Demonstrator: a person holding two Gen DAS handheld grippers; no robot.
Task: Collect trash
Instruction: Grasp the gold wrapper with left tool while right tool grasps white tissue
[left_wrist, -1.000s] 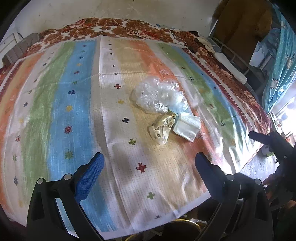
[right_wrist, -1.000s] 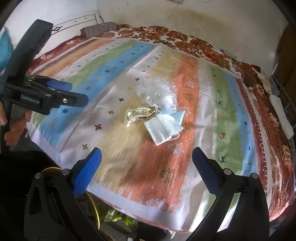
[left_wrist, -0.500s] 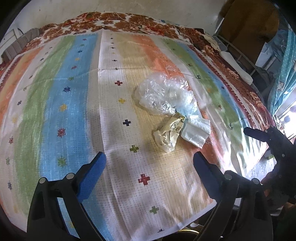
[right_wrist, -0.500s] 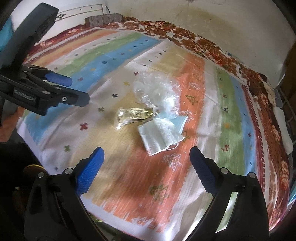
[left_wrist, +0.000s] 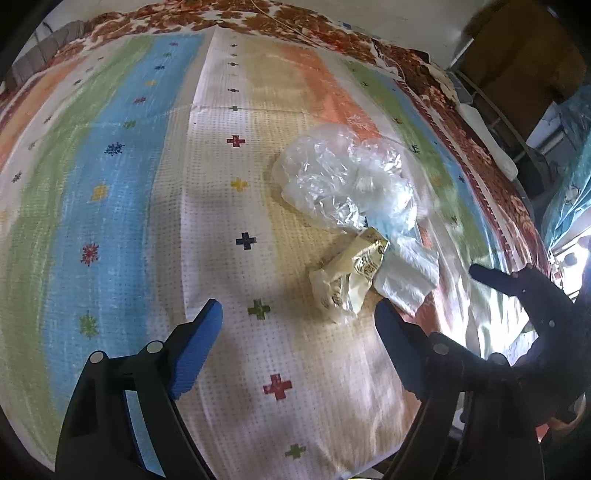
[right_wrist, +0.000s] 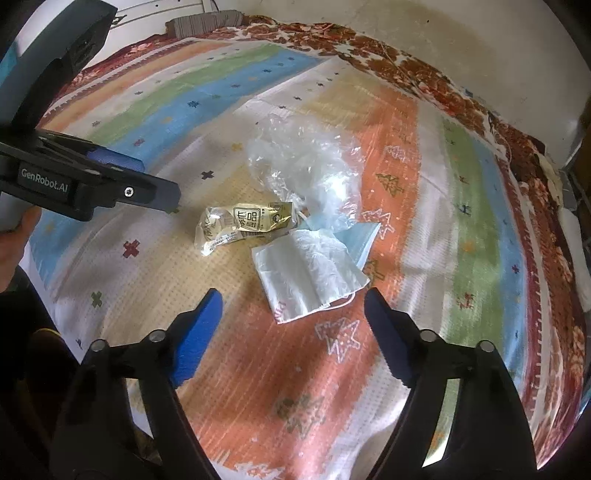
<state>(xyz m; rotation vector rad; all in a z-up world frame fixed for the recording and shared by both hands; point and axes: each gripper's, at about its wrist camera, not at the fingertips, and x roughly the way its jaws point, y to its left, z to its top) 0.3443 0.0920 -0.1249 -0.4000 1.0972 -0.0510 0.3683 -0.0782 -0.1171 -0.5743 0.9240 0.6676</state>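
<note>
Lying mid-bed on the striped woven cloth (left_wrist: 155, 229), the crumpled gold foil wrapper (left_wrist: 347, 280), pale face mask (right_wrist: 310, 269) and clear plastic bag (right_wrist: 299, 162) look light and limp; pinch raised folds. Both the left gripper (left_wrist: 299, 321) and the right gripper (right_wrist: 293, 310) are closing, with nothing between their jaws.

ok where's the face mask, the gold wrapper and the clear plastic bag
face mask (right_wrist: 306, 273), right wrist view, middle of its pleated white front
gold wrapper (right_wrist: 247, 221), right wrist view, printed middle panel
clear plastic bag (left_wrist: 332, 181), left wrist view, crumpled centre
</note>
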